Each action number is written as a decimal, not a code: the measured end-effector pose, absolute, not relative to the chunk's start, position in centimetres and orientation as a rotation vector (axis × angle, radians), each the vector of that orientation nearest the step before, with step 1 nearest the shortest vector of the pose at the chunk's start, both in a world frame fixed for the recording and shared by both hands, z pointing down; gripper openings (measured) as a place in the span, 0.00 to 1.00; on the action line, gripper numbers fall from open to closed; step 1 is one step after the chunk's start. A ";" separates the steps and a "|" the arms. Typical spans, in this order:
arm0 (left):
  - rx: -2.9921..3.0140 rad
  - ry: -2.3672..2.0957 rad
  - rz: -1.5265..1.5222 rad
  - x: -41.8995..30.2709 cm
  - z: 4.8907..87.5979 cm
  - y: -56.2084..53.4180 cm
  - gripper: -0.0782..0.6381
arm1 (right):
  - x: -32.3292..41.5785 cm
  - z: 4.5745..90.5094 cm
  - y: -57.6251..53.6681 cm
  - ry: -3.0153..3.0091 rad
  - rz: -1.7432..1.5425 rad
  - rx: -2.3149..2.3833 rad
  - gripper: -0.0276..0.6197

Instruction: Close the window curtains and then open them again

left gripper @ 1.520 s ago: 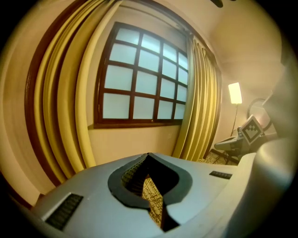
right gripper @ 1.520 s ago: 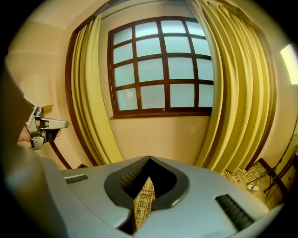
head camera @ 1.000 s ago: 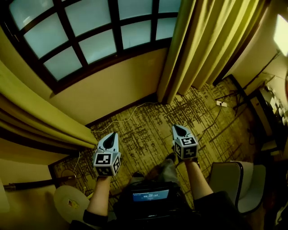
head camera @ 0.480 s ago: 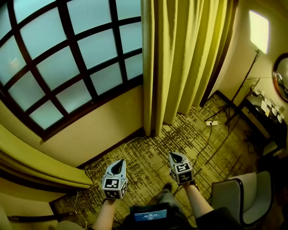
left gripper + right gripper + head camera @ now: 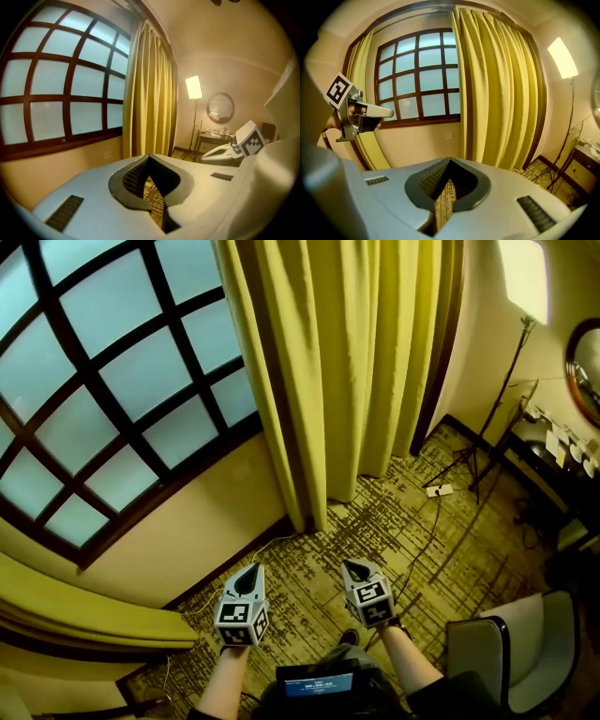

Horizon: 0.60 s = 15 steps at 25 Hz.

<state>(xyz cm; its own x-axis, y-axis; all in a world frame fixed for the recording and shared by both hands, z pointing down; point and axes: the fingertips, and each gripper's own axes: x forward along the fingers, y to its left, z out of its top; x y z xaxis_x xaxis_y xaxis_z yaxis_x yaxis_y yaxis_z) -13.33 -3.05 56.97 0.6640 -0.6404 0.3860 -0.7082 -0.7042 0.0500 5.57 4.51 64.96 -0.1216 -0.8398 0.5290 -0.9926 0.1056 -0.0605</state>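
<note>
Jaws are sitting pressed together on both of your tools and are gripping nothing. Through the notch behind each closed tip only the patterned carpet is showing. You are holding the left gripper and the right gripper side by side in front of you, below the window as the head view shows it. Both are pointing forward and somewhat down, well apart from its glass and from any fabric.

The window is standing uncovered, its dark wooden grid crossing pale frosted panes. The right curtain is hanging gathered in yellow folds just beside the window's right edge, reaching down to the carpet. Your right gripper is facing the window, with that curtain filling the view to the right of the panes. The left curtain is bunching at the window's left side. It is showing as a yellow band at the lower left of the head view, and behind the left gripper in the right gripper view.

Farther right of the window, past the right curtain, a light panel is shining high up. A round mirror is hanging above a dark side table, and a white power strip is lying on the carpet. A pale chair is standing far to the window's right, near your right arm.
</note>
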 end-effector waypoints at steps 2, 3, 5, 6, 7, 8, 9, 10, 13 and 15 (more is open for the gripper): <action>2.700 -1.119 0.495 -11.5 56.4 -4.2 0.11 | 6.7 65.4 4.1 -2.071 0.575 1.768 0.05; 2.705 -1.129 0.487 -10.7 55.9 -4.8 0.11 | 7.2 65.1 3.7 -2.092 0.576 1.757 0.05; 2.698 -1.146 0.470 -9.1 54.7 -6.1 0.11 | 8.4 64.6 2.5 -2.116 0.567 1.747 0.05; 2.691 -1.151 0.464 -8.3 54.1 -6.6 0.11 | 9.1 64.4 1.7 -2.120 0.563 1.748 0.05; 2.692 -1.157 0.460 -7.6 53.8 -7.2 0.11 | 9.7 64.4 0.9 -2.122 0.563 1.751 0.05; 2.703 -1.162 0.460 -7.0 53.8 -7.8 0.11 | 10.2 64.2 0.1 -2.122 0.572 1.754 0.05; 2.714 -1.166 0.466 -6.5 53.7 -8.3 0.11 | 10.5 63.9 -0.6 -2.120 0.585 1.753 0.05; 2.724 -1.168 0.475 -6.2 53.6 -8.9 0.11 | 10.5 63.5 -1.3 -2.123 0.596 1.748 0.05; 2.749 -1.168 0.471 -4.9 53.3 -11.2 0.11 | 10.9 62.3 -3.9 -2.145 0.586 1.730 0.05; 2.757 -1.162 0.453 -3.7 53.0 -13.1 0.11 | 11.7 61.6 -6.0 -2.153 0.566 1.729 0.05</action>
